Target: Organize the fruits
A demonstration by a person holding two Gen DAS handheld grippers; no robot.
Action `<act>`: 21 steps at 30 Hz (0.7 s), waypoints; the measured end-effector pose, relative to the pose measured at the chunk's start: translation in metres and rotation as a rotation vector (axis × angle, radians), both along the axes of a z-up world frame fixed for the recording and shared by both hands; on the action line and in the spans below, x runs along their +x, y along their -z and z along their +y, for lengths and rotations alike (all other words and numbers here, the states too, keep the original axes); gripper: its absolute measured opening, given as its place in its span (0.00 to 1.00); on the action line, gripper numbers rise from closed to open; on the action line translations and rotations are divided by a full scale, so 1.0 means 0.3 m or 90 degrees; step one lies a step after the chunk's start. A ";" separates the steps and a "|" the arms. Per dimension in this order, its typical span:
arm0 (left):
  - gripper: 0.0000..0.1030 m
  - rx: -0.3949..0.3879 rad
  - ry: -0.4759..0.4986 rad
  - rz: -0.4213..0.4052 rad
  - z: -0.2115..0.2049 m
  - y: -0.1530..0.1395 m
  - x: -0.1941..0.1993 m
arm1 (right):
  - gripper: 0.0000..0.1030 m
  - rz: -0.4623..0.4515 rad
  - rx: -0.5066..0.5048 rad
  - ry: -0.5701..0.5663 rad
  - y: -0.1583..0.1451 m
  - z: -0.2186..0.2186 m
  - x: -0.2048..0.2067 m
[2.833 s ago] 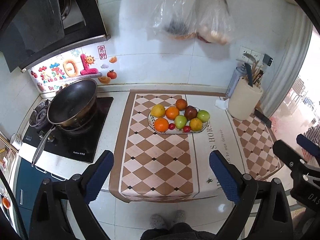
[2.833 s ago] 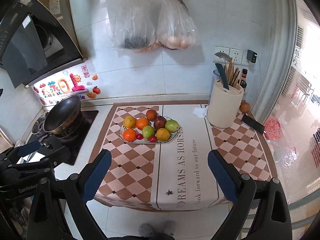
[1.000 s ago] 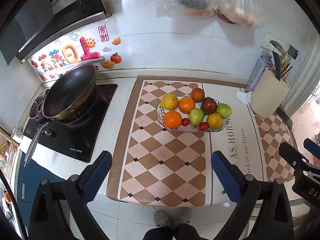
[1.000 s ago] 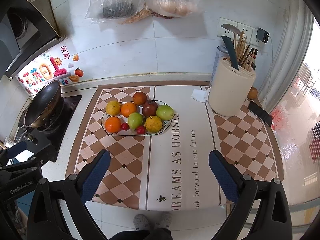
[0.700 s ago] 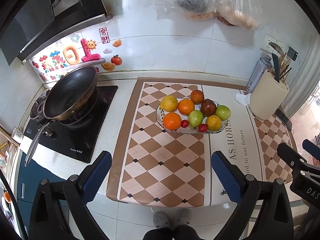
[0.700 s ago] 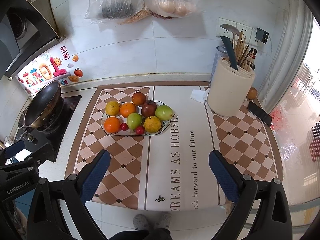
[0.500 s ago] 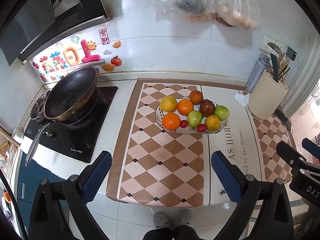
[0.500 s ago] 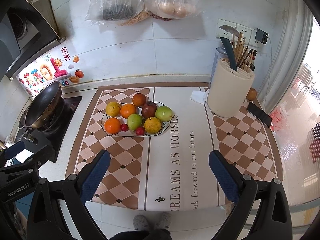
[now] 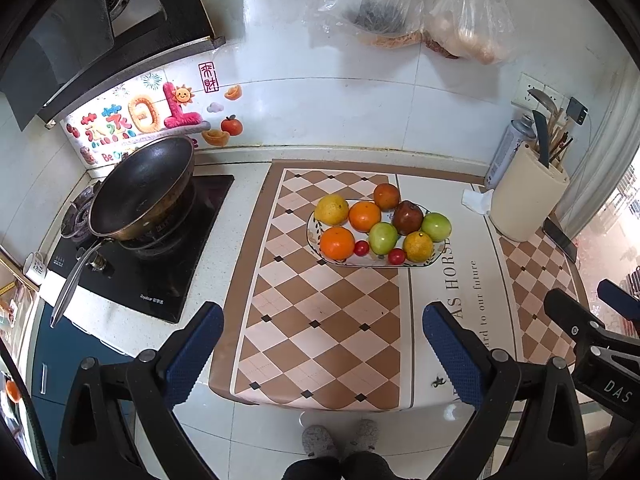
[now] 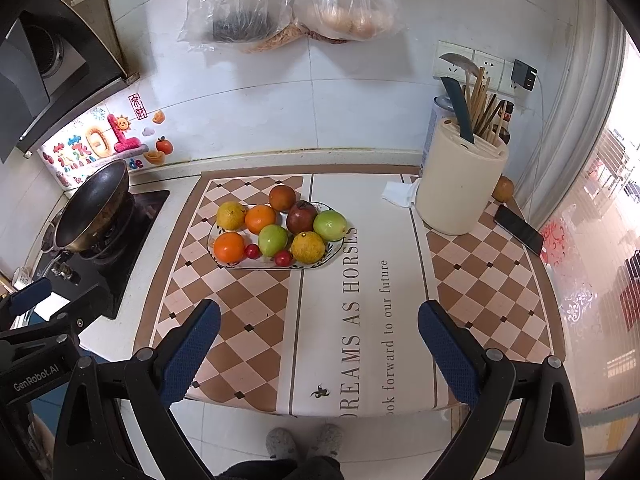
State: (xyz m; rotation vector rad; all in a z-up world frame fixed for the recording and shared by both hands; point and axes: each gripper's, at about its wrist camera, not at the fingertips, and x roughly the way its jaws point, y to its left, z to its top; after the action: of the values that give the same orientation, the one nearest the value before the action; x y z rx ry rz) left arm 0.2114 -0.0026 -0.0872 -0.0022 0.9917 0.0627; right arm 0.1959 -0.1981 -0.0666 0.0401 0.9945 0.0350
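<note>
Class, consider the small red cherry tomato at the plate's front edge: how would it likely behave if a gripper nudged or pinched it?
The small round red cherry tomato would probably roll: it looks smooth and spherical. It sits near the rim of the oval patterned plate, so a nudge might send it off. Its glossy skin suggests it could slip or bruise under pinching.

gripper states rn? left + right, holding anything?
Left gripper: open, blue-padded fingers spread wide, holding nothing.
Right gripper: open, blue-padded fingers spread wide, holding nothing.
</note>
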 end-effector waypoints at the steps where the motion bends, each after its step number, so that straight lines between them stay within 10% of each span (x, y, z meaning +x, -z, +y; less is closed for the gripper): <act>1: 0.99 -0.001 0.001 -0.002 -0.003 -0.004 -0.003 | 0.98 -0.001 -0.001 -0.001 -0.003 -0.001 -0.004; 21: 0.99 -0.004 0.001 -0.009 -0.011 -0.016 -0.040 | 0.98 -0.008 0.001 -0.004 -0.037 -0.018 -0.049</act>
State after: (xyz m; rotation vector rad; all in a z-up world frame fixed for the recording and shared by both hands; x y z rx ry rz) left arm 0.1996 -0.0059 -0.0825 -0.0079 0.9773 0.0571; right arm 0.1812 -0.2035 -0.0554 0.0376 0.9820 0.0418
